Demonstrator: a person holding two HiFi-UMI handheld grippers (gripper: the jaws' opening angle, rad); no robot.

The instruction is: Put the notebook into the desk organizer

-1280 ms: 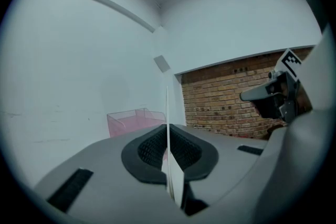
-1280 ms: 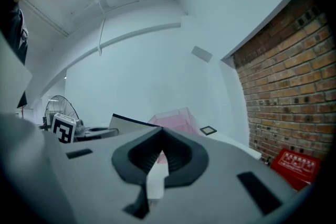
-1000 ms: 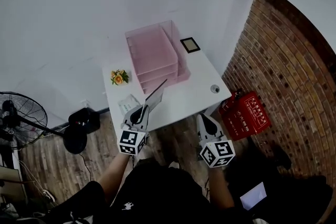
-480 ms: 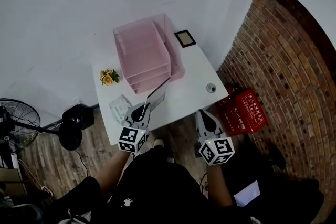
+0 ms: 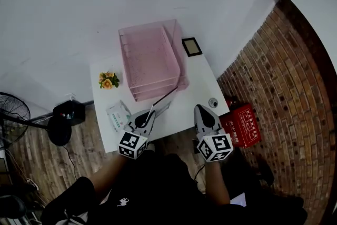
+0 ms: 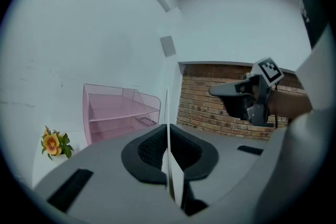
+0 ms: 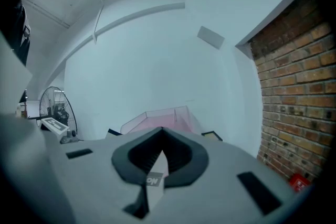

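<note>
The pink mesh desk organizer (image 5: 150, 63) stands at the back of the white desk (image 5: 192, 81), with its open tiers facing me. My left gripper (image 5: 151, 111) is over the desk's front edge, shut on the notebook (image 5: 167, 96). I see the notebook edge-on as a thin dark line that slants up toward the organizer's front, a little short of it. In the left gripper view the notebook (image 6: 168, 128) stands upright between the pads, with the organizer (image 6: 121, 113) ahead to the left. My right gripper (image 5: 201, 108) hovers at the desk's front right, shut and holding nothing.
A small orange flower (image 5: 108, 80) and a tissue packet (image 5: 118, 111) sit on the desk's left side. A black framed picture (image 5: 191, 46) lies right of the organizer, and a small round object (image 5: 212, 103) sits near the right corner. A brick wall and a red box (image 5: 242, 124) are to the right.
Both grippers have moved forward over the desk's front edge. The notebook's far end is now nearer the organizer's front. The left gripper's hold is unchanged.
</note>
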